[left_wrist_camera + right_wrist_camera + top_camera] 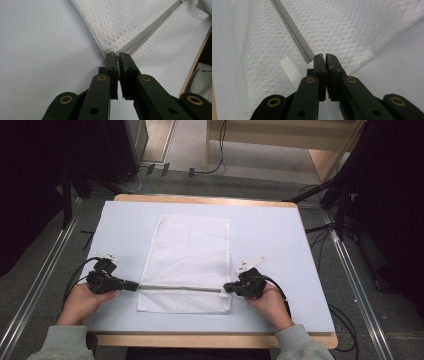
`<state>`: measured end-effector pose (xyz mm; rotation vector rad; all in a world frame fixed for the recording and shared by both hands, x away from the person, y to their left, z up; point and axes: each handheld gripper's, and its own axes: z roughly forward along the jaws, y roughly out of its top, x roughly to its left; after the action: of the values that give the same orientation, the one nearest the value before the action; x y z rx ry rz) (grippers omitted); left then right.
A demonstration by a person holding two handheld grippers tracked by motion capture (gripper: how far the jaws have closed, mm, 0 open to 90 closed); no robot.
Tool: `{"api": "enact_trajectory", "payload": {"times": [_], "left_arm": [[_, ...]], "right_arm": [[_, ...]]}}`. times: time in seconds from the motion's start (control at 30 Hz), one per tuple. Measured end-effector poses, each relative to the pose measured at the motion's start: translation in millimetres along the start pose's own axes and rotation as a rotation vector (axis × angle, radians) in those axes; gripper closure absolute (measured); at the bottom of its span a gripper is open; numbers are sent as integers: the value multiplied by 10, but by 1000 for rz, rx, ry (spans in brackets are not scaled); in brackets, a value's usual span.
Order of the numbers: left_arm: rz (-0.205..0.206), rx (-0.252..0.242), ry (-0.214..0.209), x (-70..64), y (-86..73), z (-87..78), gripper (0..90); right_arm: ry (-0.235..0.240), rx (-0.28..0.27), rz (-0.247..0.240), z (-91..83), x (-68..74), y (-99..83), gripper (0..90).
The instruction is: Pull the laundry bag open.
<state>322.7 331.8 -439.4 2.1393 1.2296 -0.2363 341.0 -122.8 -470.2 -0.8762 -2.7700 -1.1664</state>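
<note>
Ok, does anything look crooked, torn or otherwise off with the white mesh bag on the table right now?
Nothing stands out. The white mesh zip bag lies flat and roughly square on the pale table cover. Its grey zipper runs straight between the left gripper and right gripper, each shut at one zipper end.

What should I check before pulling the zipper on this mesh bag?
1. Left gripper shut on the zipper end: ok.
2. Right gripper shut at the other end: ok; whether it holds the slider, cannot tell.
3. Zipper straight between the grippers: ok.
4. Bag flat on the table: ok.
5. White strap beside the right jaws, clear of the zipper: ok.
</note>
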Motion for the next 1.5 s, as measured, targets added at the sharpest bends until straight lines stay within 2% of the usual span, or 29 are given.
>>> {"api": "enact_trajectory", "payload": {"times": [0.07,0.17,0.27,0.33,0.37,0.43,0.53,0.63,0.73,0.9,1.13,1.2,1.3,1.5], "left_arm": [[-8,0,-20,-7,-11,13,868],[6,14,-20,-35,-34,43,867],[18,12,-22,-53,-57,43,861],[29,1,-23,-54,-71,42,805],[30,-3,-23,-53,-70,39,805],[30,-24,-7,-44,-62,21,770],[41,-68,10,-37,-65,-20,687],[65,-117,36,-45,-68,-64,638],[93,-143,68,-53,-63,-85,560],[104,-165,103,-44,-54,-85,478],[97,-194,159,4,-40,-113,392],[99,-197,186,16,-37,-117,378],[86,-197,202,39,-34,-115,369],[59,-193,215,87,-27,-112,356]], "right_arm": [[-2,3,-1,-6,-12,-1,893],[-9,-1,8,-20,-38,-7,886],[-12,3,7,-22,-35,2,841],[2,3,14,-34,-21,21,793],[2,3,14,-34,-21,21,793],[2,-8,24,-57,-24,28,770],[-23,-57,9,-135,-31,55,667],[-30,-83,26,-167,-53,54,624],[-46,-98,31,-189,-77,42,566],[-72,-115,36,-202,-125,21,508],[-111,-137,86,-266,-225,-26,473],[-134,-145,93,-292,-261,-38,467],[-159,-144,105,-332,-314,-64,457],[-201,-159,156,-390,-420,-126,415]]}}
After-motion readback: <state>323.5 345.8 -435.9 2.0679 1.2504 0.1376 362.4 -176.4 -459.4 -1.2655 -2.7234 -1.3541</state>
